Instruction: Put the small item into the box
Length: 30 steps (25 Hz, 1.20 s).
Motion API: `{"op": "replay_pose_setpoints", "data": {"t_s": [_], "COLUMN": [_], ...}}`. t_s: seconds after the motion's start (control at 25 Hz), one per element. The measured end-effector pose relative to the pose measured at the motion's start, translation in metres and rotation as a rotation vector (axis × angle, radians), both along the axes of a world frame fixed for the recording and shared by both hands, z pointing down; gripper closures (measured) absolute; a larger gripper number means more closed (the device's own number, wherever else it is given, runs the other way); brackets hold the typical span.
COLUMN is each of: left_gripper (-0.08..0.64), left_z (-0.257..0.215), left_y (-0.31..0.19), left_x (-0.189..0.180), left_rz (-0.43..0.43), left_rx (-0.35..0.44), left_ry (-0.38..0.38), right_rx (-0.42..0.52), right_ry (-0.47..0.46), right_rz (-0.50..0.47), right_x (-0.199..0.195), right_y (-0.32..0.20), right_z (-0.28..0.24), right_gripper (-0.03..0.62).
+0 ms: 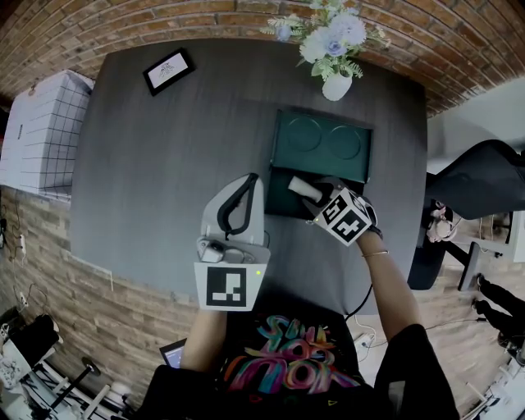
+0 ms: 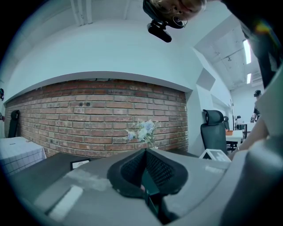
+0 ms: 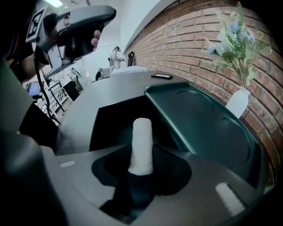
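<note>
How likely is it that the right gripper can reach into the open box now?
Probably yes: the right gripper, shut on the white cylinder, hangs right over the green box, its lid raised, nothing between.

Ahead of me, on my dark table (image 1: 156, 172), a white vase of pale flowers (image 1: 336, 85) stands near the brick wall (image 1: 123, 18); a small framed card (image 1: 168, 70) lies well left.

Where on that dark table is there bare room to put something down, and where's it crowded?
Free: the wide stretch of table between the framed card and the left tongs, and the strip between card and vase. Crowded: the right side, where the open green box sits beside the vase and the right tongs hold a white cylinder over it.
</note>
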<state>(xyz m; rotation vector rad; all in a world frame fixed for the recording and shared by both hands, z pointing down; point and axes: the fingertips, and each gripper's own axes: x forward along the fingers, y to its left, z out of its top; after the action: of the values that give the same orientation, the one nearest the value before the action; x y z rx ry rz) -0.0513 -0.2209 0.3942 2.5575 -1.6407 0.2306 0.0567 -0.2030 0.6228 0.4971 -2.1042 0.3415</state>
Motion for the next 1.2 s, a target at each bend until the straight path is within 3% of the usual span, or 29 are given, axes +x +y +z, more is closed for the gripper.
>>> {"op": "replay_pose_setpoints", "data": {"t_s": [0.2, 0.68, 0.92, 1.2], "left_gripper": [0.558, 0.558, 0.558, 0.558], "left_z": [-0.001, -0.007, -0.014, -0.026], "left_y": [0.001, 0.004, 0.007, 0.015], "left_x": [-0.002, 0.001, 0.003, 0.002], "left_rz": [-0.001, 0.001, 0.006, 0.009], "left_rx": [0.001, 0.017, 0.029, 0.058], "left_ry": [-0.001, 0.020, 0.030, 0.043], "right_rx": [-0.054, -0.073, -0.003, 0.176], "right_ry": [0.004, 0.019, 0.024, -0.039], "right_rz": [0.009, 0.051, 0.092, 0.165], "right_x": [0.000, 0.002, 0.002, -0.005], "right_y": [0.004, 0.006, 0.003, 0.001], "right_z": [0.004, -0.003, -0.025, -0.080], "right_gripper": [0.430, 0.383, 0.374, 0.376]}}
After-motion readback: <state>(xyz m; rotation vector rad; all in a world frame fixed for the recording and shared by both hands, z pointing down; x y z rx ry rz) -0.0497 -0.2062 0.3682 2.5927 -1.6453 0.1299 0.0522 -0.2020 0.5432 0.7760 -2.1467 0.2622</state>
